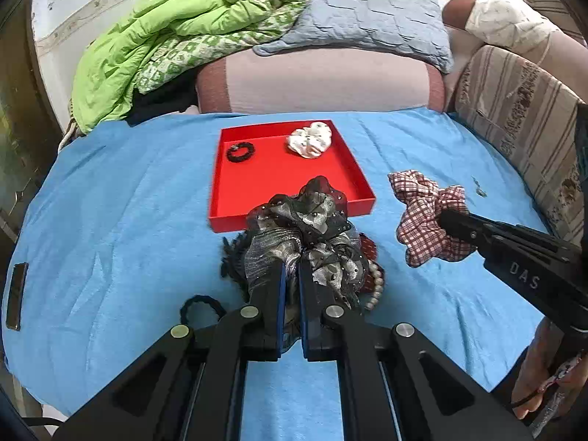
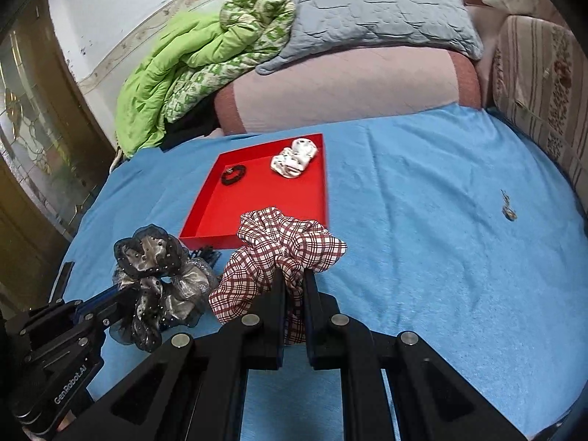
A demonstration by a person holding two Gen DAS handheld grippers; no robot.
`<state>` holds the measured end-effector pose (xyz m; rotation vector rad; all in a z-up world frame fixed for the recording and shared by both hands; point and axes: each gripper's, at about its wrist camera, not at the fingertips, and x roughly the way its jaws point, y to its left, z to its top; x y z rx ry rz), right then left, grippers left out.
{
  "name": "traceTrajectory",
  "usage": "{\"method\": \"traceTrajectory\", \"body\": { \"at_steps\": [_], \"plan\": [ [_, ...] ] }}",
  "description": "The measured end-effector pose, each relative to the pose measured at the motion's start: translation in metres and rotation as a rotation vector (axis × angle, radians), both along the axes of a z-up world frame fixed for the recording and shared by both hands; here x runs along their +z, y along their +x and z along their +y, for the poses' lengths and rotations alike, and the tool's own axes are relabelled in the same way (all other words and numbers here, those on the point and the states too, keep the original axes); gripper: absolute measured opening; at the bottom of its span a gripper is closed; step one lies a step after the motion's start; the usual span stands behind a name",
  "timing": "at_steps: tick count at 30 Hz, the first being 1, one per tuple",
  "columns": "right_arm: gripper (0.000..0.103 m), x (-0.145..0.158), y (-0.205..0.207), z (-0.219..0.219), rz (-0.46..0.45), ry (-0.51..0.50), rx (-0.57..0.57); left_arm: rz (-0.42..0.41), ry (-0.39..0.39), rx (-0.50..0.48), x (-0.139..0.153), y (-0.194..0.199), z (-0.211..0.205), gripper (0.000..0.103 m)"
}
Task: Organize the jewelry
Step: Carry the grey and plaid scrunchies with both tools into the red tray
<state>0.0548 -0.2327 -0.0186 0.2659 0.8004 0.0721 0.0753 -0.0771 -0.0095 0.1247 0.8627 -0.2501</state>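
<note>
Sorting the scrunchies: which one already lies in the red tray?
The white scrunchie, at the red tray's far right; the grey and plaid ones are gripper-held.

blue sheet (image 1: 110, 220) spread across the bed, wrinkled. At the bed's far edge: pink bolster (image 1: 323, 81), rust-red at its ends, lying crosswise. Grey-blue quilted pillow (image 1: 364, 11) leans on top of bolster. Green quilt (image 1: 147, 47) bunched at far left corner, patterned green-white side showing, touching the pillow. Striped floral cushion (image 1: 514, 110) along the bed's right edge, white patterned cloth (image 1: 507, 22) above it. Dark flat rectangular object (image 1: 16, 296) near the bed's left edge, can't tell what. Wooden door with leaded glass (image 2: 33, 139) beyond the left edge. White wall with border strip (image 2: 139, 3) behind
</note>
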Motion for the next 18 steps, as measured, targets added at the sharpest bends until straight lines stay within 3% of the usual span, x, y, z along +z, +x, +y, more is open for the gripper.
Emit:
{"method": "traceTrajectory", "body": {
  "at_steps": [9, 18],
  "plan": [
    [0.009, 0.008, 0.033, 0.017, -0.004, -0.016, 0.037, -0.006, -0.007, 0.051, 0.007, 0.041, 0.025, 0.006],
    [0.009, 0.005, 0.088, 0.021, 0.009, -0.025, 0.047, -0.005, -0.013, 0.102, 0.011, 0.111, 0.047, 0.006]
  ]
}}
